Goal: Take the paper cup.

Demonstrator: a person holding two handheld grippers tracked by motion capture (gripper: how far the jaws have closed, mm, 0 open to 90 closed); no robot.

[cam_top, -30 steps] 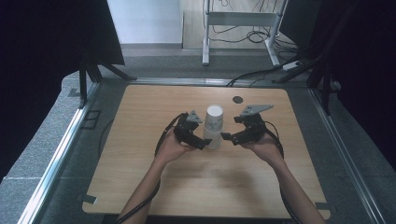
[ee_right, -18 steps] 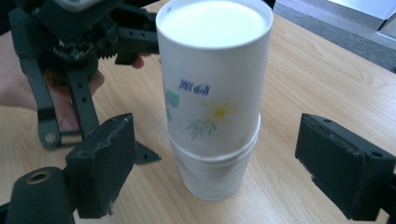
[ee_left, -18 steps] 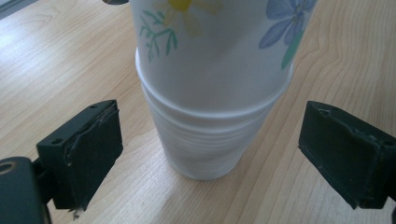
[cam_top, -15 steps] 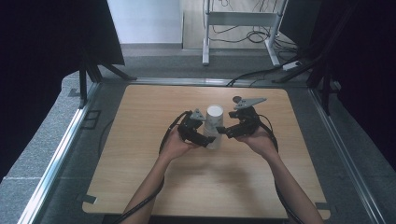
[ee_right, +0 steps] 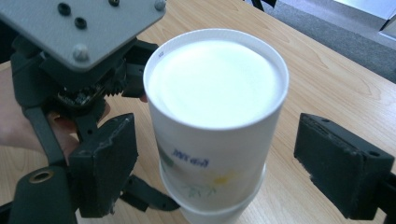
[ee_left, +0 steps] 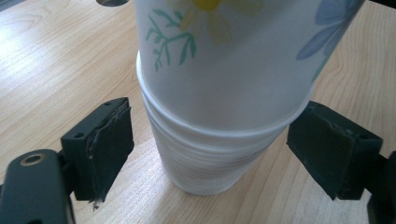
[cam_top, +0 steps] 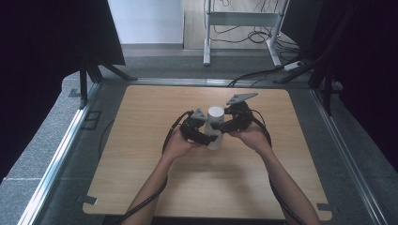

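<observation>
While both grippers bracket the stacked paper cups mid-table, neither pad presses yet.
My left gripper, jaws just closing, flanks the lower cups to anchor them; my right gripper, also narrowing, straddles the upside-down top cup, probably to lift it.

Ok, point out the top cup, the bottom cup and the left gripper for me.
top cup (ee_right: pixel 215 79), right gripper view, white inside near the rim
bottom cup (ee_left: pixel 205 163), left gripper view, ridged lower wall
left gripper (ee_left: pixel 208 149), left gripper view, midway between its pads
</observation>
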